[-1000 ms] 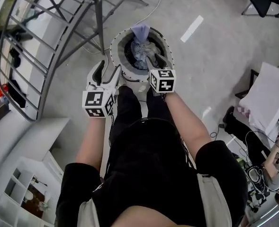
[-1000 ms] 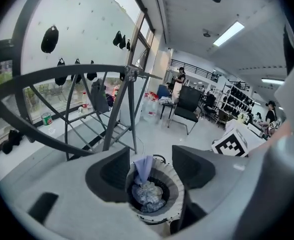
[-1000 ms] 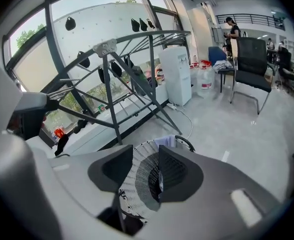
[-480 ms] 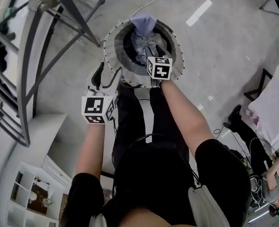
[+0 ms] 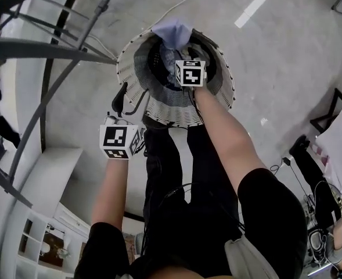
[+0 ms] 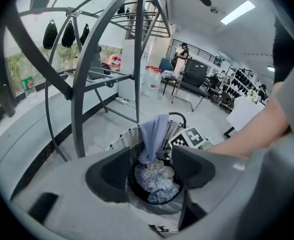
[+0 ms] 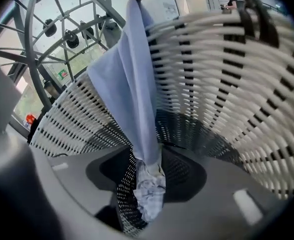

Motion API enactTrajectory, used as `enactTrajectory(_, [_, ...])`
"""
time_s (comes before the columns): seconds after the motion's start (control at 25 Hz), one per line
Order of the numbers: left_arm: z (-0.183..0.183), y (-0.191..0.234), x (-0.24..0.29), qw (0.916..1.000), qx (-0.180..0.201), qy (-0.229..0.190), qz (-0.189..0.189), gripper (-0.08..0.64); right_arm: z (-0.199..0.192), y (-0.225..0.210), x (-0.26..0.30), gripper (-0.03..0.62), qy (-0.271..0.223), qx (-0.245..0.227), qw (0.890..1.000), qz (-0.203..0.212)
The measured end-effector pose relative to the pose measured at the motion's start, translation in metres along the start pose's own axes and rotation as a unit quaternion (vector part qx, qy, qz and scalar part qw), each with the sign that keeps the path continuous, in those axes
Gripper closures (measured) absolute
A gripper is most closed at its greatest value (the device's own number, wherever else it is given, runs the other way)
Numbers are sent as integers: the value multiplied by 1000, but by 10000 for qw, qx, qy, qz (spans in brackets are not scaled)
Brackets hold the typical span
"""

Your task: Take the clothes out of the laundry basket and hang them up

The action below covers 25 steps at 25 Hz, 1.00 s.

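A white woven laundry basket [image 5: 159,106] stands on the grey floor ahead of the person's feet. A lavender cloth [image 5: 172,32] hangs over its far rim, and crumpled pale clothes [image 6: 156,181] lie at the bottom. My right gripper [image 7: 147,171] reaches down inside the basket. Its jaws have just been opening, and they stand open, with a crumpled white-blue cloth [image 7: 147,194] showing in the gap below the lavender cloth [image 7: 137,84]. In the head view its marker cube [image 5: 190,73] hides the jaws. My left gripper [image 5: 129,97] hovers open and empty over the basket's near left rim.
A grey metal drying rack [image 5: 43,51] arches over the left side, with dark clips [image 6: 50,33] hanging on it. A white shelf unit [image 5: 37,237] sits at the lower left. Cables and another person's hands [image 5: 333,220] are at the far right.
Both grippers have come down toward the basket. The right one has gone from above the rim to inside it; the left has dropped beside the near left rim. The basket looks larger.
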<state>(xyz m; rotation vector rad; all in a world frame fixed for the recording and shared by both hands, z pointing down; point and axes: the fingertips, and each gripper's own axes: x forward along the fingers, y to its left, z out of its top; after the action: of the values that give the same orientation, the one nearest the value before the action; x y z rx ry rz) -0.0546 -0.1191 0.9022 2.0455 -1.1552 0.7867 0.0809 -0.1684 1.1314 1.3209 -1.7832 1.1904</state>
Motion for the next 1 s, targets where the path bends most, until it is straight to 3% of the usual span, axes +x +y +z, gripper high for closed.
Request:
enactTrajectory(0.32, [-24, 4, 14, 9998, -83, 110, 116, 285, -15, -8, 41, 397, 114, -92, 9999, 9])
enactTrajectory(0.6, [-27, 8, 15, 9996, -181, 11, 210, 285, -6, -10, 36, 572, -92, -386, 9991, -128])
enactTrajectory(1.0, [-6, -9, -14, 9995, -168, -238, 141, 285, 1, 13, -27, 574, -65, -673, 9976, 129])
